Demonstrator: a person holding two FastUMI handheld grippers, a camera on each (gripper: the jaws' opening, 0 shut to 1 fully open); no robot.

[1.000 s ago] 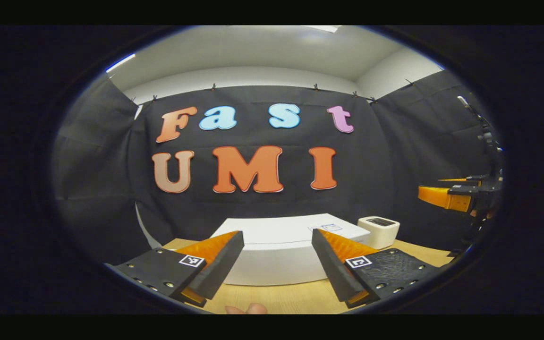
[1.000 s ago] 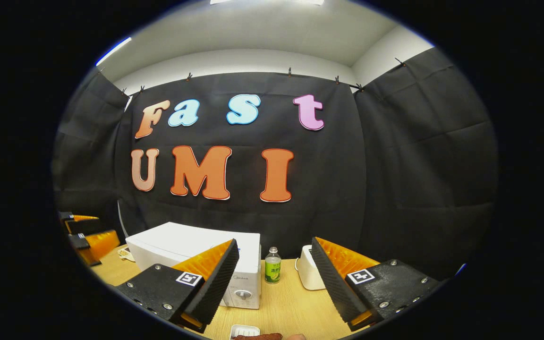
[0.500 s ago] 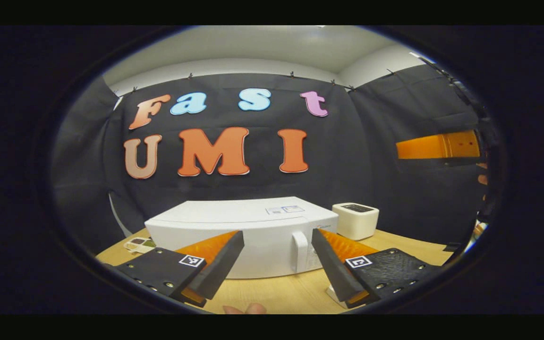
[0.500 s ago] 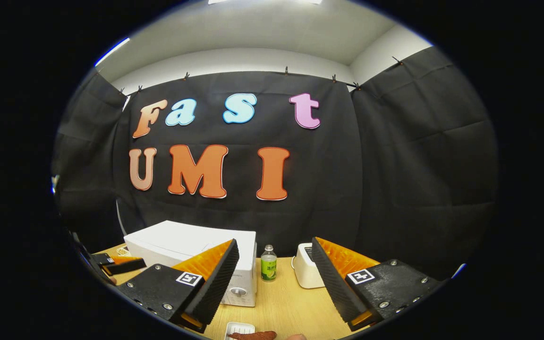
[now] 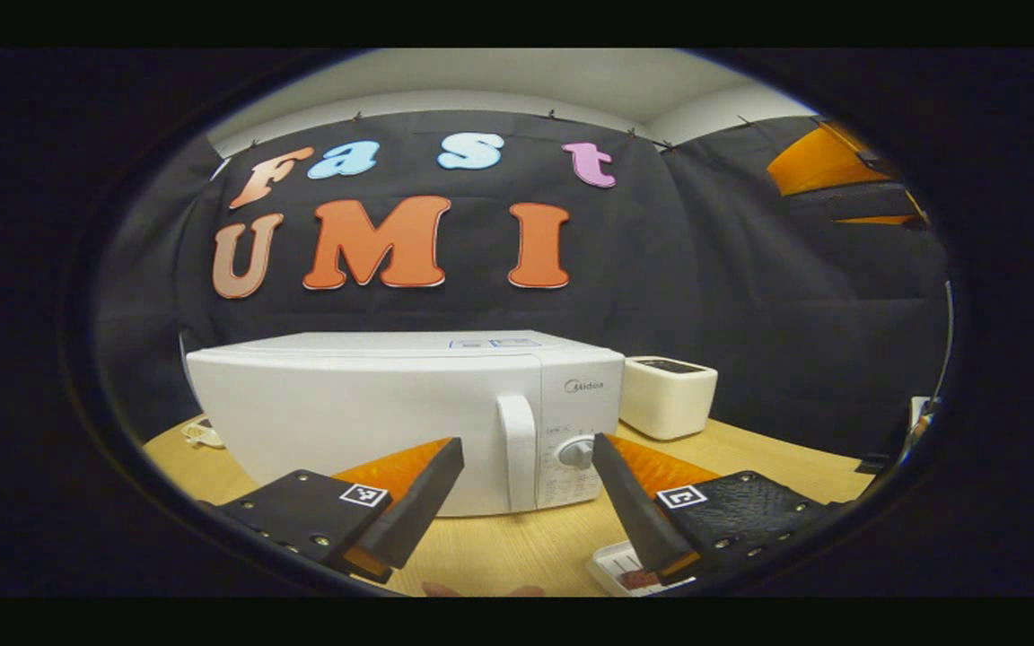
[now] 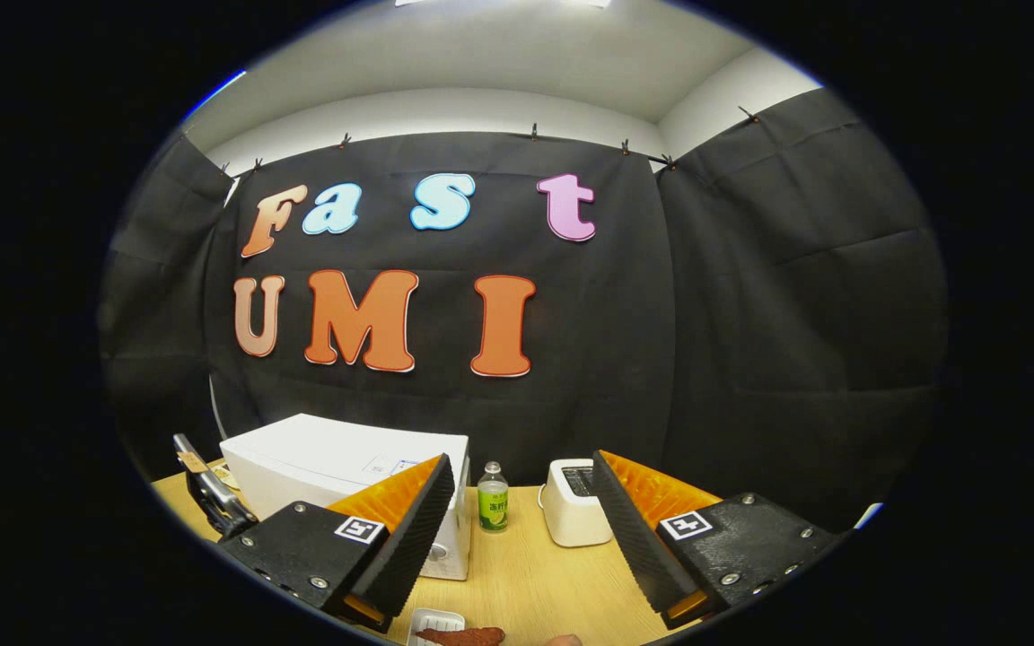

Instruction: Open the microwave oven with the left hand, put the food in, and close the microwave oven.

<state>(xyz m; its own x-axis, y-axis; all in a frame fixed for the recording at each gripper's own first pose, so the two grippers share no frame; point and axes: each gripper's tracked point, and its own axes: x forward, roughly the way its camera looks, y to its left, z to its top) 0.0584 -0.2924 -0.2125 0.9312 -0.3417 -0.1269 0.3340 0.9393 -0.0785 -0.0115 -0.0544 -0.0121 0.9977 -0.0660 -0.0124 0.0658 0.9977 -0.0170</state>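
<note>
Closing in: you are bringing the left gripper (image 5: pixel 528 462) lower and nearer than a second ago, so the microwave oven (image 5: pixel 364 408) now stands face-on just ahead of its fingers.
Handle: the door handle (image 5: pixel 518 451) is sitting between the two fingers, slightly toward the right one, not yet touched.
Left fingers: you are holding them wide apart, empty.
Right gripper (image 6: pixel 524 480): you are hovering it back over the table (image 6: pixel 526 574), fingers spread and empty.
Food: the reddish food (image 6: pixel 460 636) is lying in its small white tray (image 6: pixel 434 621) below and between the right fingers, near you.
Meaning: you are lining up for the door pull; the door is reading shut.
</note>
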